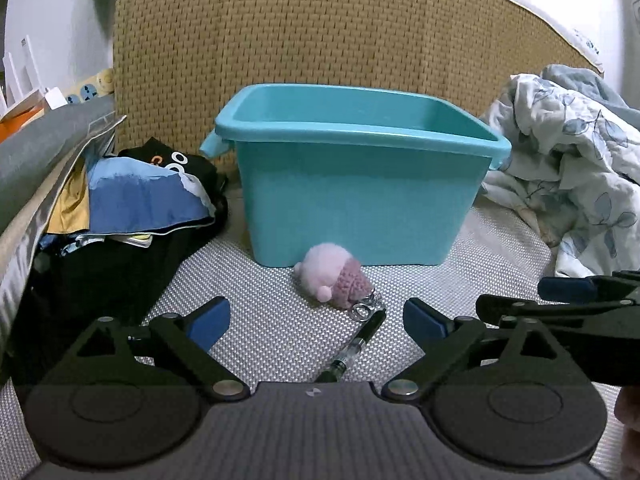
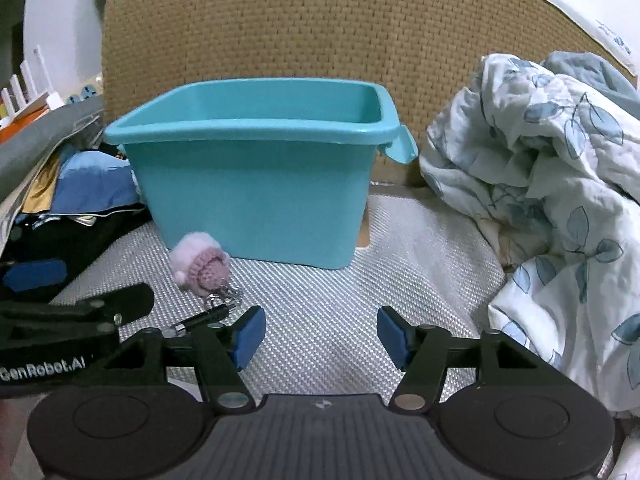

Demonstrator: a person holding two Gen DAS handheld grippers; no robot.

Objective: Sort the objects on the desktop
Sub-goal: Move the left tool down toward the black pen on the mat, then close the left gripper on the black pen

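A teal plastic bin (image 1: 360,196) stands on the woven grey mat, also in the right wrist view (image 2: 256,184). A pink plush keychain (image 1: 332,276) with a metal ring lies just in front of it; it also shows in the right wrist view (image 2: 200,264). A black pen (image 1: 352,350) lies below the keychain, between my left fingers; its end shows in the right wrist view (image 2: 204,319). My left gripper (image 1: 316,322) is open and empty, low over the pen. My right gripper (image 2: 320,334) is open and empty, to the right of the pen.
A pile of black and blue bags (image 1: 132,208) sits left of the bin. A crumpled leaf-print blanket (image 2: 552,200) fills the right side. A tan woven headboard (image 1: 320,32) stands behind the bin. The right gripper's fingers (image 1: 560,304) reach in at the left view's right edge.
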